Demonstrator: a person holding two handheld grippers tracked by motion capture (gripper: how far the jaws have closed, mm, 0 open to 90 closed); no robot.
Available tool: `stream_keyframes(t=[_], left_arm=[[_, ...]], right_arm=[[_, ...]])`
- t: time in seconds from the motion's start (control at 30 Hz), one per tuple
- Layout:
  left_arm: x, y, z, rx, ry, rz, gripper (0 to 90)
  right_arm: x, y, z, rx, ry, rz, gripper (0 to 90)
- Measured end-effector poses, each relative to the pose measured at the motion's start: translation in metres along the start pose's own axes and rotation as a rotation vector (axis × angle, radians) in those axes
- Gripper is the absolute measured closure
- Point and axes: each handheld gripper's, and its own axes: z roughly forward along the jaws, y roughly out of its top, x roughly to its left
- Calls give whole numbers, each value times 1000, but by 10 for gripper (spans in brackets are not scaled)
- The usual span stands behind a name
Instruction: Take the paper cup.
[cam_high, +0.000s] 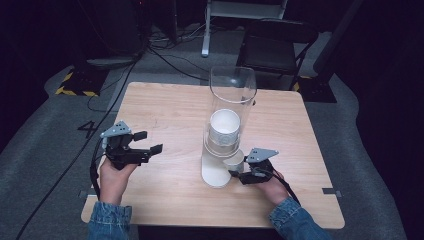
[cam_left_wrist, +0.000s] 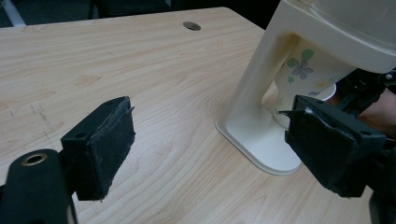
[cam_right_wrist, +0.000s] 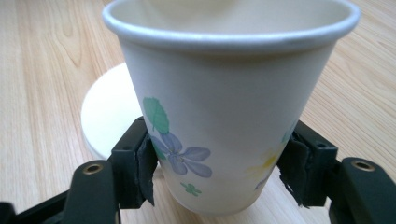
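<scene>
counter (cam_high: 170, 110): 1 | my claws: 2, left claw (cam_high: 148, 142) and right claw (cam_high: 239, 173) | cup dispenser (cam_high: 227, 125): 1 | flowered paper cup (cam_right_wrist: 224, 107): 1 between my right jaws (more stacked in the tube, number unclear) | folding chair (cam_high: 272, 45): 1

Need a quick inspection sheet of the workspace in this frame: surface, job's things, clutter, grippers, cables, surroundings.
Surface: light wood table, round hole near its far edge.
Job's things: cup dispenser, clear tube on a cream base, cups stacked inside; floral paper cup under its outlet.
Clutter: nothing seen.
Grippers: right gripper clamps the paper cup at both sides; left gripper open, holding nothing, aimed at the dispenser base.
Cables: black cables across the floor behind the table.
Surroundings: grey carpet, black folding chair, dark backdrop.
</scene>
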Motion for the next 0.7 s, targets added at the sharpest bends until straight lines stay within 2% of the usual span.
stream_keyframes(t=[0.13,0.17,0.33,0.37,0.47,0.5,0.57,0.6,0.63,0.7], left_arm=[[2,3,4,5,5,1,154],[3,3,6,3,4,1,154],[4,4,8,2,-1,0,154],[4,4,9,1,2,-3,154],[4,4,9,3,15,-3,154],[4,4,8,1,20,-5,154],[4,3,7,0,24,-8,154],[4,3,7,0,24,-8,154],[4,3,7,2,27,-6,154],[4,2,8,9,39,-4,154]], right_arm=[[-3,-3,-7,14,-29,7,355],[-8,-5,-14,5,-51,16,355],[-18,-8,-31,-20,-83,43,355],[-24,-8,-40,-38,-99,55,353],[-28,-7,-48,-59,-103,70,353],[-35,-5,-58,-87,-121,95,352],[-40,-5,-66,-118,-129,126,352],[-40,-5,-66,-118,-129,126,352],[-46,-4,-75,-144,-150,159,351],[-51,-5,-81,-168,-172,178,348]])
